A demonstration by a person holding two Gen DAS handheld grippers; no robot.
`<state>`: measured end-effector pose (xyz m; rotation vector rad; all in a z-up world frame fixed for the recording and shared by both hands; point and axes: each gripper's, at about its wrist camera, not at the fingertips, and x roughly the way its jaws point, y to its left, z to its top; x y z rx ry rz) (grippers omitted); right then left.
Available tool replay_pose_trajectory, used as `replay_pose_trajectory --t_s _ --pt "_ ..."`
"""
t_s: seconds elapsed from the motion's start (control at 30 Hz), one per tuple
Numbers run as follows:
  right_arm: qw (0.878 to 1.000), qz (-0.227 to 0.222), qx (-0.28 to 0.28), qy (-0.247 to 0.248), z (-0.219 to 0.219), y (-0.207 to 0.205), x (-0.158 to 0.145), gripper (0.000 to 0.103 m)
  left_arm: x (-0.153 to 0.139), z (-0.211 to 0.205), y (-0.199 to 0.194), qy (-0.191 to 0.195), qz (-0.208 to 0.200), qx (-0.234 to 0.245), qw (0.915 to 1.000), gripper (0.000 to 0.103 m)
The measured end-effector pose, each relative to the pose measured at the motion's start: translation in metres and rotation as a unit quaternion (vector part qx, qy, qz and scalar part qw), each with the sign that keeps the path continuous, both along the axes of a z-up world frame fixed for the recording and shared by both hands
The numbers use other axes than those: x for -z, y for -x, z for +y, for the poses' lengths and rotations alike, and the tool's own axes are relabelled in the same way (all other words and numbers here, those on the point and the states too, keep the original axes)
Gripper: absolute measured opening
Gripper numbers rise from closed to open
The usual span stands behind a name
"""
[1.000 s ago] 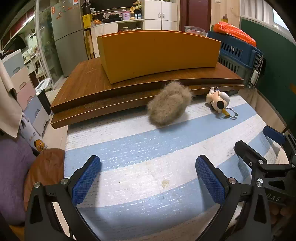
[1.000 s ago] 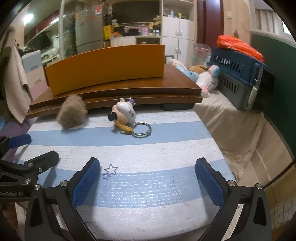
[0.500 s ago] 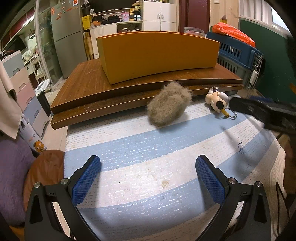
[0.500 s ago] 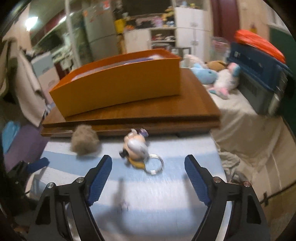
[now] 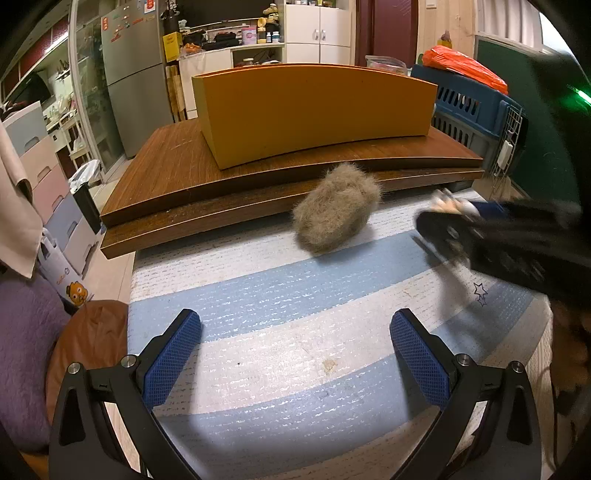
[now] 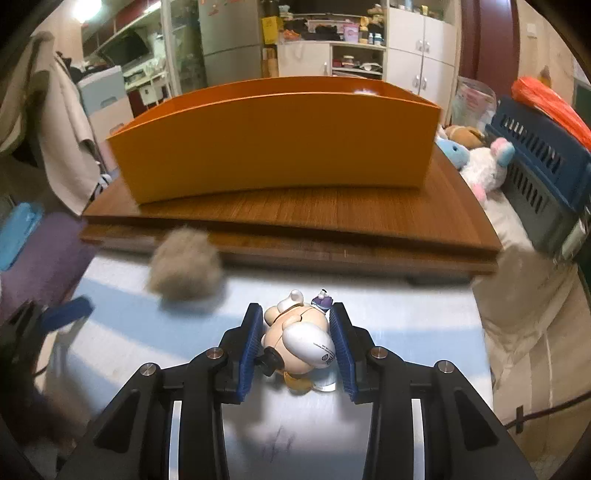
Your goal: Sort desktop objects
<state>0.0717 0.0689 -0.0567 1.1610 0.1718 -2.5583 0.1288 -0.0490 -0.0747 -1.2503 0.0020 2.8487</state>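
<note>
Right claw (image 6: 295,338) closing around toy figure keychain (image 6: 299,339), left claw (image 5: 295,356) wide open, empty, above striped mat (image 5: 258,295)

Striped mat (image 5: 288,332) open ahead; fur ball (image 5: 338,218) (mid-mat) and wooden platform (image 5: 177,173) block beyond.

A home: fridge (image 5: 133,81), kitchen cabinets (image 5: 317,33), plush toys (image 6: 484,162).

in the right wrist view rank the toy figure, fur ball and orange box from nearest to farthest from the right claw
1. Small cream toy figure: between the closing right claw pads.
2. Grey-brown fuzzy fur ball: ahead, to the left, on the striped mat.
3. Long orange box: farthest, on the wooden board.
</note>
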Motion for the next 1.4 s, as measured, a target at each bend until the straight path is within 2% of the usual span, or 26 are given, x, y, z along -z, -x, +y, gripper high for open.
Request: replay_pose_trajectory --t_s 0.2,0.3,0.33,0.4,0.53,0.67,0.9,0.97,1.1,1.2,1.27,1.33,1.4 --pt "0.999 0.001 0.026 0.022 0.023 -0.032 0.007 0.037 0.000 0.000 0.000 0.000 0.001 -0.001 1.0000 0.102" --pt "0.999 0.024 0.037 0.010 0.027 -0.042 0.012 0.059 0.000 0.001 -0.001 0.000 0.007 -0.004 1.0000 0.102" --pt "0.999 0.032 0.041 0.003 0.027 -0.044 0.014 0.069 0.000 0.002 -0.001 0.000 0.007 -0.004 1.0000 0.102" --pt "0.998 0.053 0.045 -0.008 0.025 -0.050 0.018 0.070 -0.001 0.002 0.000 -0.001 0.006 -0.004 1.0000 0.102" --pt "0.996 0.074 0.058 0.001 0.026 -0.055 0.020 0.073 -0.001 0.000 0.000 -0.003 0.002 0.000 1.0000 0.103" --pt "0.994 0.090 0.064 0.005 0.026 -0.060 0.022 0.074 -0.004 -0.003 0.009 -0.006 -0.030 0.005 0.9995 0.103" --pt "0.990 0.118 0.071 0.010 0.024 -0.066 0.025 0.075 -0.022 -0.016 0.020 -0.058 -0.013 -0.018 0.9980 0.103" --pt "0.990 0.119 0.071 0.011 0.024 -0.066 0.025 0.075 -0.026 -0.013 0.029 -0.057 -0.011 -0.017 0.9982 0.103" --pt "0.990 0.119 0.070 0.012 0.024 -0.066 0.024 0.075 -0.031 0.002 0.048 -0.029 0.001 -0.010 0.9995 0.101" --pt "0.990 0.119 0.070 0.012 0.024 -0.066 0.024 0.076 -0.029 0.011 0.062 -0.023 -0.006 -0.009 0.9997 0.085" --pt "0.990 0.119 0.069 0.012 0.023 -0.067 0.024 0.077 -0.030 0.018 0.063 -0.001 0.007 -0.009 0.9999 0.072" --pt "0.990 0.120 0.068 0.012 0.022 -0.068 0.024 0.078 -0.031 0.025 0.062 0.031 0.011 0.001 0.9995 0.045" --pt "0.990 0.120 0.067 0.011 0.020 -0.069 0.025 0.078 -0.032 0.025 0.059 0.032 0.014 0.014 0.9993 0.029"
